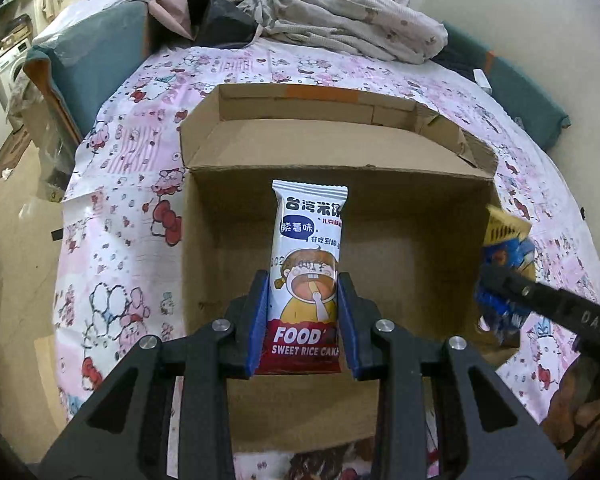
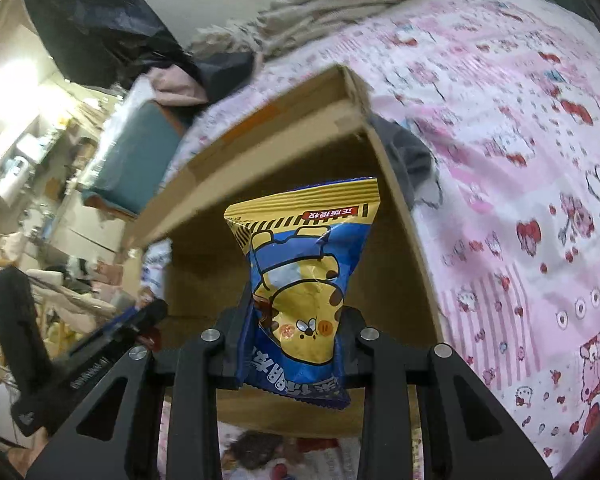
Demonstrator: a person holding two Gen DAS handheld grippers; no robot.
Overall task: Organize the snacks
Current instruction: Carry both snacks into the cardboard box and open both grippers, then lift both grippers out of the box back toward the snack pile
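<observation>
— What are your jaws doing right now?

— Your left gripper (image 1: 303,320) pinches a sweet rice cake packet (image 1: 309,272) by its lower, red-printed part, blue pads pressed against both sides. The packet stands upright between the fingers, its sealed top pointing away from you, over the open cardboard box (image 1: 400,208).

— And your other hand?

— Your right gripper (image 2: 296,344) clamps a blue and yellow bear snack bag (image 2: 300,256), squeezing its middle so the bag flares out above the jaws. The bear print reads upside down from your wrist. This bag also hangs over the box, near its right wall; the left wrist view shows it at the box's right edge.

— Where does the box sit?

— It rests on the pink cartoon-print bedsheet (image 1: 132,216), flaps open, bare cardboard floor showing under both snacks. A crumpled quilt (image 1: 356,16) lies beyond the box's far edge, with a teal cushion (image 1: 96,60) off the bed's far left corner.
</observation>
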